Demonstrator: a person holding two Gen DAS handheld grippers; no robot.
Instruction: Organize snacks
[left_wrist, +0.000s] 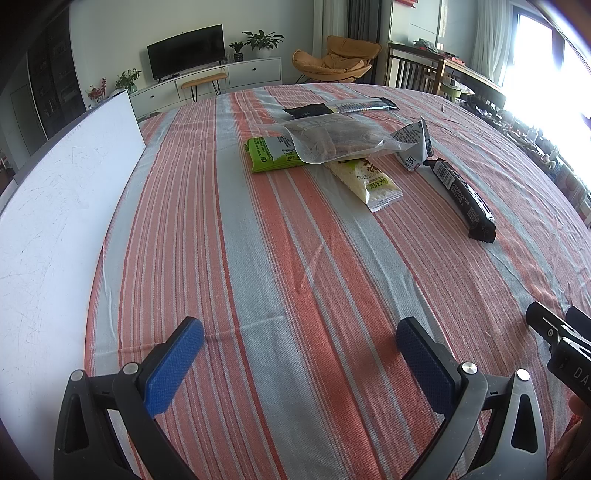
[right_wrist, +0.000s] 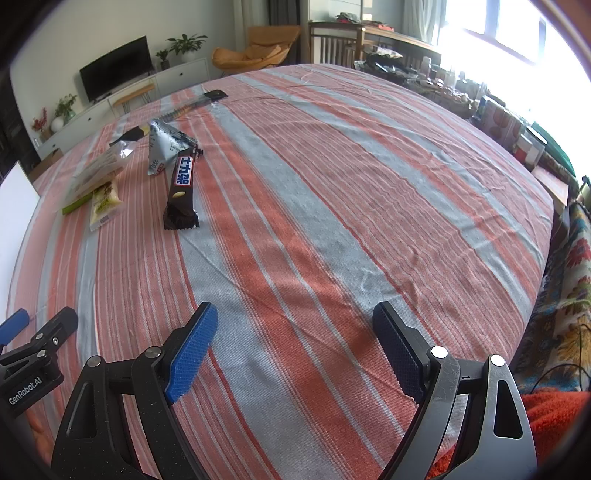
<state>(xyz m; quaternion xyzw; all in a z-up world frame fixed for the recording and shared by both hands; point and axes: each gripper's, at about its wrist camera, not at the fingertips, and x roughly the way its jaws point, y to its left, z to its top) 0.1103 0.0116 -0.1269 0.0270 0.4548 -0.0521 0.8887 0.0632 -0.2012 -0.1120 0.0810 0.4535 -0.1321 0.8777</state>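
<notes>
Left gripper (left_wrist: 300, 345) and right gripper (right_wrist: 294, 334): jaws spread, holding nothing, above the striped worktop (left_wrist: 258, 258). Snack pile (left_wrist: 328, 144) at 12 o'clock of left; chocolate bar (right_wrist: 181, 192) at 11 o'clock of right.

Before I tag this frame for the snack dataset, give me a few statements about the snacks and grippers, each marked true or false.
1. Both the left gripper and the right gripper are open and hold nothing. True.
2. The clear bag lies partly on top of the green packet. True.
3. The dark chocolate bar is clamped in the right gripper. False: it lies on the striped cloth, apart from both grippers.
4. The white board covers the snacks. False: it sits at the table's left edge.
</notes>
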